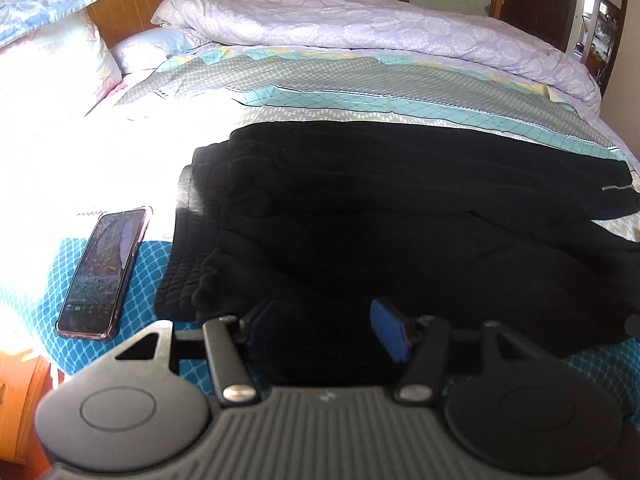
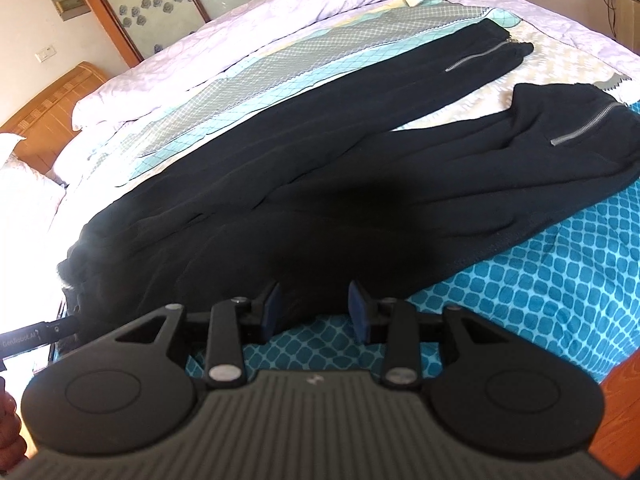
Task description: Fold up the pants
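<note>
Black pants [image 1: 380, 208] lie spread flat on the bed, waistband to the left, legs running right. In the right wrist view the pants [image 2: 320, 168] show both legs apart, each with a silver zipper near the cuff. My left gripper [image 1: 324, 328] is open, its blue pads over the near edge of the pants by the waist. My right gripper [image 2: 314, 312] is open, at the near edge of the nearer leg, above the teal sheet. A part of the left gripper [image 2: 36, 334] shows at the far left of the right wrist view.
A phone [image 1: 105, 270] lies on the bed left of the waistband. A folded lilac quilt [image 1: 360, 36] lies along the far side. Pillows [image 1: 52, 48] and a wooden headboard [image 1: 140, 8] are at the left. The bed's near wooden edge [image 2: 616, 408] is at the lower right.
</note>
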Available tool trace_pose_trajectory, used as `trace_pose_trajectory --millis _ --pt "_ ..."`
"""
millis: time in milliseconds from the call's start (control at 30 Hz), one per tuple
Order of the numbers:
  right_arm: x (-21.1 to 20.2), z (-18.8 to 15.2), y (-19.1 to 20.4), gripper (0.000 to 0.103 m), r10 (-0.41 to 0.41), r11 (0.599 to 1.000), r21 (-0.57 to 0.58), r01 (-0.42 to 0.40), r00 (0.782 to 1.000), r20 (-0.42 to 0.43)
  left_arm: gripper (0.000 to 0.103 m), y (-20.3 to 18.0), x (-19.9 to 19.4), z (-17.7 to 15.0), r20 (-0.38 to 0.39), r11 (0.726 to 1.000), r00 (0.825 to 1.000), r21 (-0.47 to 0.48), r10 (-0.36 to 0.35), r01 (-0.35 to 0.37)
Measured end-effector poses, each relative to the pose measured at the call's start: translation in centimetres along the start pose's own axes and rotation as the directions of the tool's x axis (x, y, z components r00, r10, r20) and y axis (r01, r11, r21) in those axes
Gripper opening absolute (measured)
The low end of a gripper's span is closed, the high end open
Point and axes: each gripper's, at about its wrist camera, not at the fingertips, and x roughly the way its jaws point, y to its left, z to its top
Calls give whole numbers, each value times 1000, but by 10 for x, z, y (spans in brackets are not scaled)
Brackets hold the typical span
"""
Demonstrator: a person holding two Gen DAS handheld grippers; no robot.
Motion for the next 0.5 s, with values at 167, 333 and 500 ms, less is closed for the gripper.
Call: trace_pose_trajectory --millis 167,333,500 --pt "0 -1 5 43 -7 1000 -17 7 1000 0 54 -5 2 -3 3 999 1000 31 22 -22" --pt "1 -3 8 44 -13 1000 -29 12 1000 -9 54 -8 1 -3 20 998 999 52 44 -45" --pt "2 -2 8 45 -18 999 -27 18 1000 -16 54 -9 0 -3 35 996 998 66 60 -63"
